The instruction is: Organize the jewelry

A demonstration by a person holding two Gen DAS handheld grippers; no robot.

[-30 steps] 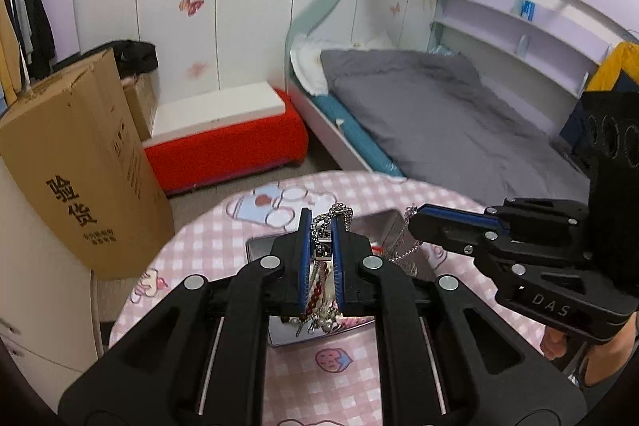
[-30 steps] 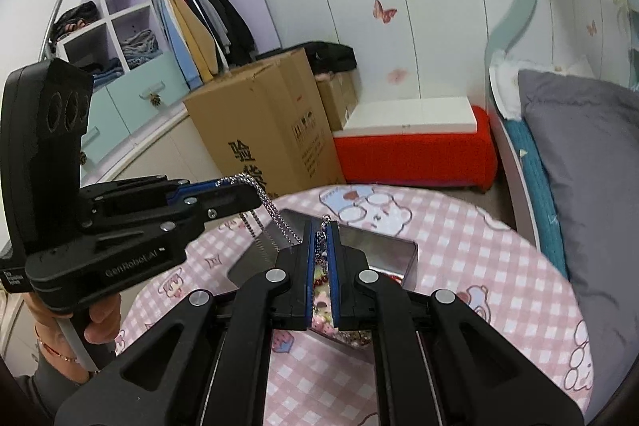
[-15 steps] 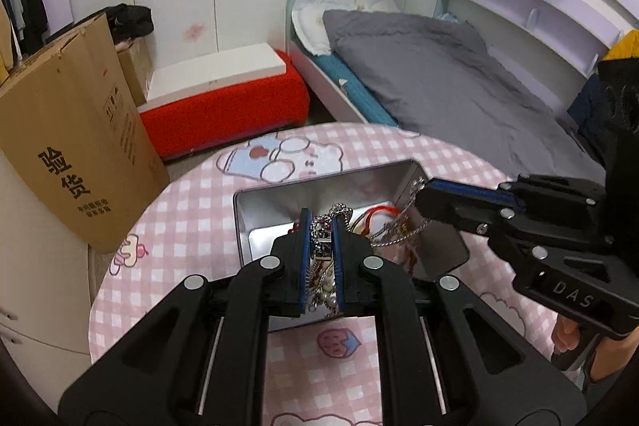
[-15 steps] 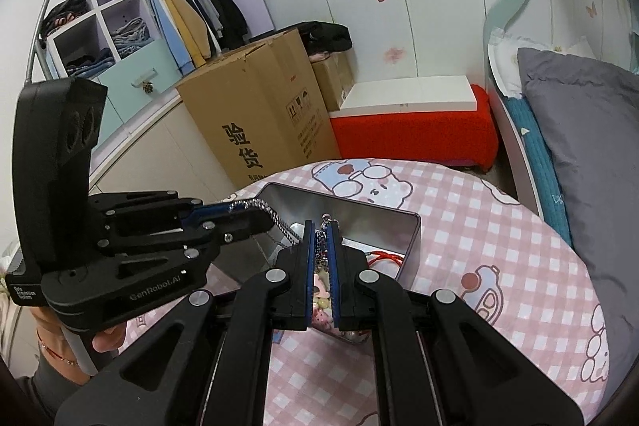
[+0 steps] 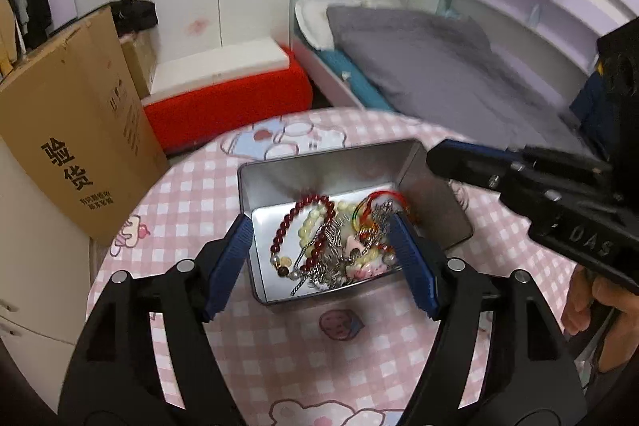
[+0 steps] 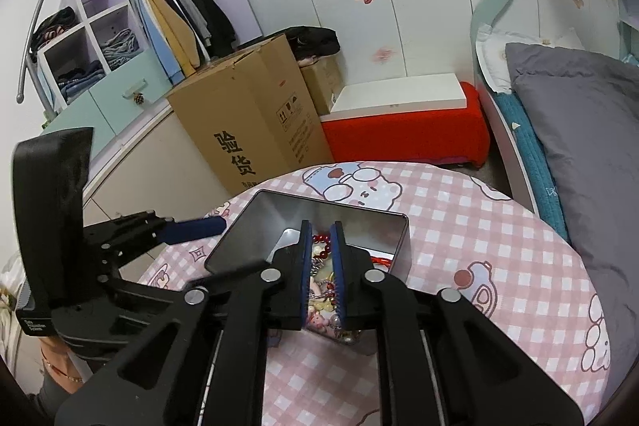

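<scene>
Left gripper [image 5: 321,246] jaws spread wide, empty, straddling the rectangular silver metal tin [image 5: 319,162] on the pink checked tablecloth [image 5: 319,346]. Tangled pile of beaded bracelets and chains [image 5: 331,246] lies inside the tin. Right gripper [image 6: 321,268] slightly parted above the pile, holding nothing.

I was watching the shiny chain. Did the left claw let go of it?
Yes. The left gripper opened wide, and the jewelry dropped down into the tin.
</scene>
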